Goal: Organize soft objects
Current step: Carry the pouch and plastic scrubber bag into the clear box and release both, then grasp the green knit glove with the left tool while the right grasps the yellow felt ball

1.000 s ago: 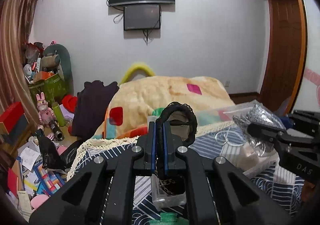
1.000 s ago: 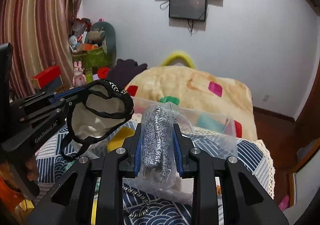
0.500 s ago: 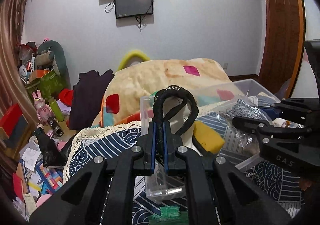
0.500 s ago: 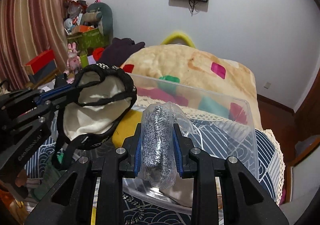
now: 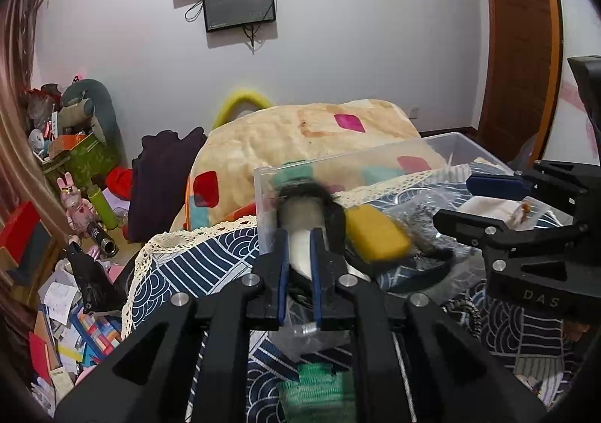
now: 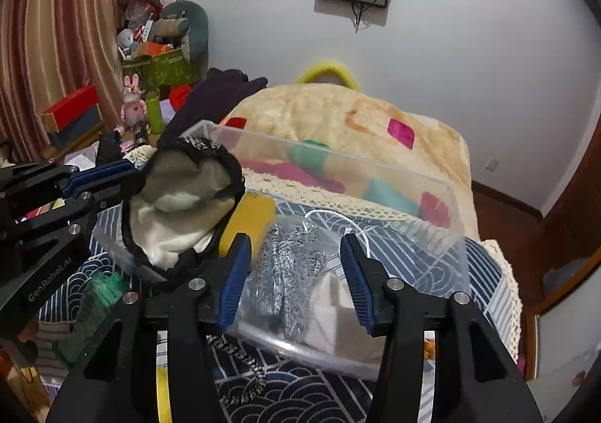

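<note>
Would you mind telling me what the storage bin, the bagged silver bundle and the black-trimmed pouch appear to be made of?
Storage bin: clear rigid plastic, glossy; the quilt shows through its walls.
Silver bundle: probably metallic mesh or scourer wire, glittery, inside a thin clear plastic bag.
Black-trimmed pouch: soft cream fabric, matte, edged with black lace-like trim; it sags from the left tool.

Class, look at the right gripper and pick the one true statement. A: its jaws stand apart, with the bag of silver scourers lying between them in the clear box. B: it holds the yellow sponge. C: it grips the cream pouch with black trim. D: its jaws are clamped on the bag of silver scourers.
A: the right gripper has its blue pads spread wide, and the bag of silver scourers lies loose in the clear box.
</note>
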A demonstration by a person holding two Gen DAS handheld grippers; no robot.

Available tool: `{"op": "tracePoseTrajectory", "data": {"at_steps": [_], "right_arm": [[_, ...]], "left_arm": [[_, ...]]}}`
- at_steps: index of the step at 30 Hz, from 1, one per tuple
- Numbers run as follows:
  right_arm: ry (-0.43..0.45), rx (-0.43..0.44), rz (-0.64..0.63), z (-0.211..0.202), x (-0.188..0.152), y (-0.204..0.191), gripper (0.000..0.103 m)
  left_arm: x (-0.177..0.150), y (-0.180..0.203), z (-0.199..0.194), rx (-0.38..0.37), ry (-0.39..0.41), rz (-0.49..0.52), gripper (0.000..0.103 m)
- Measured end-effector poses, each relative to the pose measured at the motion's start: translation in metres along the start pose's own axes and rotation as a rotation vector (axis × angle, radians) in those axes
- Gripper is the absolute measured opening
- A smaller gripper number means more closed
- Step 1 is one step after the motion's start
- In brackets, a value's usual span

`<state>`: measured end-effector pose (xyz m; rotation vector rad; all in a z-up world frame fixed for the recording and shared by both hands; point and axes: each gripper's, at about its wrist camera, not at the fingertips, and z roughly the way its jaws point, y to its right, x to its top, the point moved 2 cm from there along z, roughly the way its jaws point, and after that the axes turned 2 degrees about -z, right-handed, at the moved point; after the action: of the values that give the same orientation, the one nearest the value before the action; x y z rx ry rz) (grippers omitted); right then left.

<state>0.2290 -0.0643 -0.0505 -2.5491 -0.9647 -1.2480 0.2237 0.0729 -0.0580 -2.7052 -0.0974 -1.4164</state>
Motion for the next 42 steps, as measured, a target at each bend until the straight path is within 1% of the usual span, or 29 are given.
{"op": "tracePoseTrajectory", "data": {"at_steps": [1,3,5,6,7,8,9,10,14,16,18,19,20,22,25,28,37,42], "right_arm": [[0.006,-0.001,-0.002,-0.003,0.0,0.0,0.047],[0.022,-0.001,-0.006,-0.01,0.0,-0.001,0.053],[0.046,-0.007,-0.014,-0.019,0.002,-0.002,0.056],[0.058,-0.008,-0.017,-0.023,0.002,-0.003,0.057],[0.071,-0.01,-0.018,-0.028,0.003,-0.004,0.058],[0.082,-0.011,-0.018,-0.032,0.003,-0.004,0.061],[0.098,-0.01,-0.014,-0.038,0.004,-0.004,0.064],[0.113,-0.01,-0.009,-0.043,0.004,-0.005,0.065],[0.162,0.004,0.012,-0.062,0.005,-0.006,0.065],[0.188,0.01,0.021,-0.071,0.005,-0.006,0.068],[0.213,0.015,0.032,-0.08,0.004,-0.007,0.08],[0.228,0.019,0.039,-0.086,0.002,-0.009,0.081],[0.237,0.023,0.042,-0.089,0.001,-0.009,0.081],[0.248,0.029,0.044,-0.095,-0.001,-0.01,0.081],[0.254,0.028,0.044,-0.098,-0.008,-0.012,0.081],[0.244,0.033,0.038,-0.097,-0.016,-0.016,0.082],[0.172,0.05,0.03,-0.085,-0.047,-0.029,0.082],[0.135,0.082,0.059,-0.08,-0.064,-0.032,0.082]], "left_arm": [[0.001,0.0,-0.002,-0.004,0.002,-0.001,0.017],[0.001,0.001,-0.008,-0.014,0.009,-0.003,0.018],[0.001,0.002,-0.014,-0.022,0.016,-0.001,0.018],[0.001,0.004,-0.018,-0.026,0.018,0.001,0.02],[0.001,0.005,-0.022,-0.032,0.02,0.002,0.028],[0.001,0.005,-0.026,-0.039,0.022,0.003,0.033],[0.002,0.006,-0.03,-0.046,0.026,0.002,0.044],[0.002,0.007,-0.035,-0.051,0.036,-0.002,0.052],[0.004,0.005,-0.056,-0.065,0.081,-0.021,0.059],[0.005,0.004,-0.066,-0.071,0.093,-0.026,0.072],[0.004,0.002,-0.076,-0.074,0.106,-0.04,0.079],[0.004,0.001,-0.079,-0.075,0.111,-0.047,0.082],[0.003,0.0,-0.083,-0.077,0.115,-0.052,0.084],[0.0,-0.001,-0.09,-0.078,0.121,-0.056,0.091],[-0.01,-0.003,-0.098,-0.063,0.126,-0.05,0.098],[-0.022,-0.002,-0.104,-0.045,0.122,-0.035,0.101],[-0.057,0.0,-0.101,-0.069,0.053,-0.042,0.102],[-0.077,0.001,-0.087,-0.085,-0.019,-0.061,0.102]]}}
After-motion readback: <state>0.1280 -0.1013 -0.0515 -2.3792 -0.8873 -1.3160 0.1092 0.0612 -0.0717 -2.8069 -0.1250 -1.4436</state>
